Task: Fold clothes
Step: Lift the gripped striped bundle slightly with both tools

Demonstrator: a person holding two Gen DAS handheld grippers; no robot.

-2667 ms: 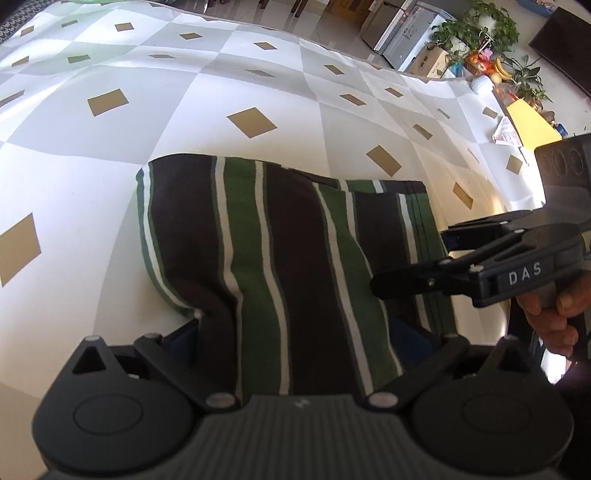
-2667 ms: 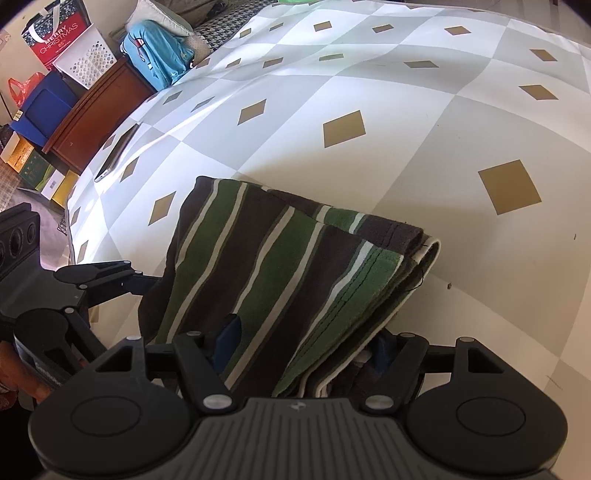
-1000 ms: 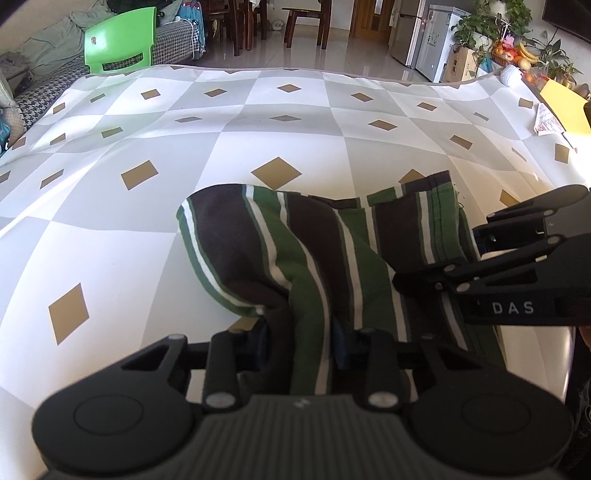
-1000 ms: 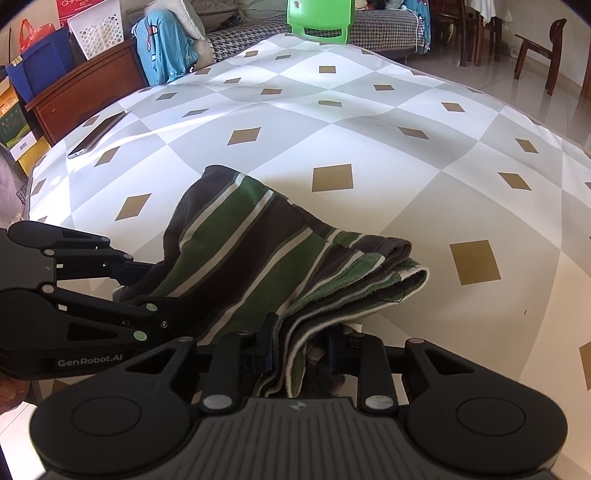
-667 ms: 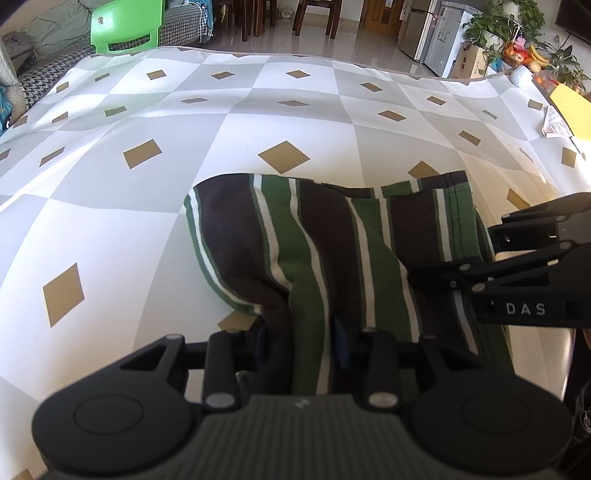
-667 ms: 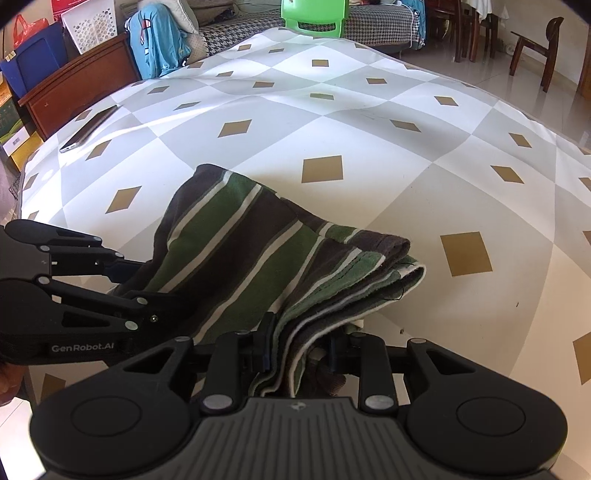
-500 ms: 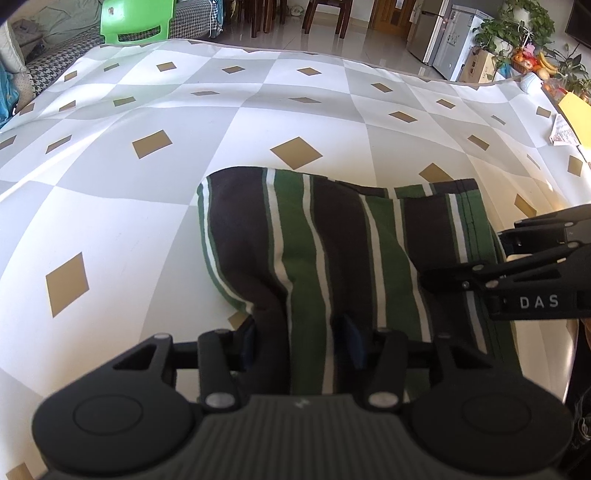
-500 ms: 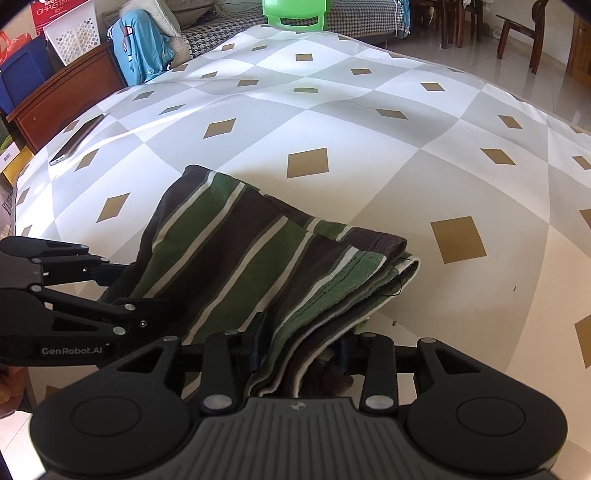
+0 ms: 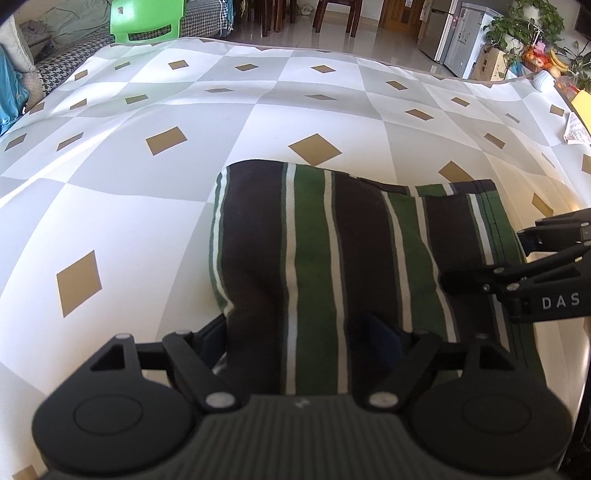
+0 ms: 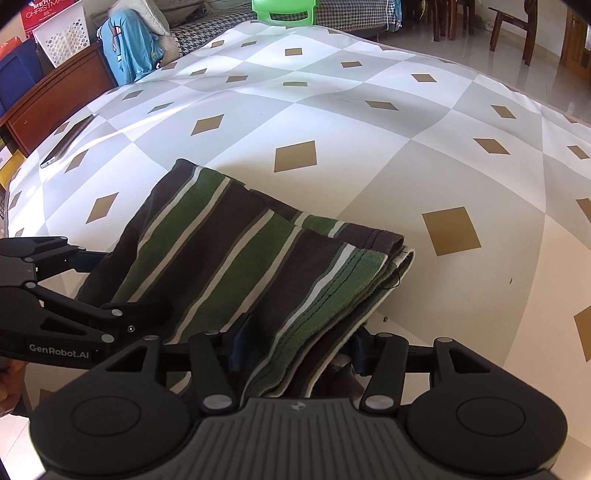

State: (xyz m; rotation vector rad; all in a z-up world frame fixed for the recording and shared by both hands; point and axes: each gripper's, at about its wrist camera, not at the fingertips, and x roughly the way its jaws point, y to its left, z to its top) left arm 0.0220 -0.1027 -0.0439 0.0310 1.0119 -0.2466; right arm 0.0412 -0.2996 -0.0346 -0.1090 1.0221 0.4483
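Observation:
A folded garment (image 9: 351, 258) with green, dark brown and white stripes lies flat on the checked tablecloth (image 9: 129, 221). My left gripper (image 9: 299, 339) straddles its near left edge. Its jaws are opening, and the cloth lies loose between the pads (image 9: 214, 339). In the right wrist view the garment (image 10: 258, 258) shows its stacked layers at the right corner. My right gripper (image 10: 299, 345) straddles that near corner; its jaws are opening and the pads (image 10: 240, 343) stand off the cloth. Each gripper shows in the other's view, the right gripper (image 9: 482, 256) and the left gripper (image 10: 136, 282).
A phone (image 10: 66, 142) lies near the table's far left edge. Papers and a yellow envelope (image 9: 581, 107) sit at the far right. A green chair (image 9: 147, 18) and a sofa stand beyond the table. A hand (image 10: 11, 384) holds the left gripper.
Both grippers were clamped on the garment's near edge; their jaws have since spread apart. The raised, bunched cloth has dropped and flattened onto the table.

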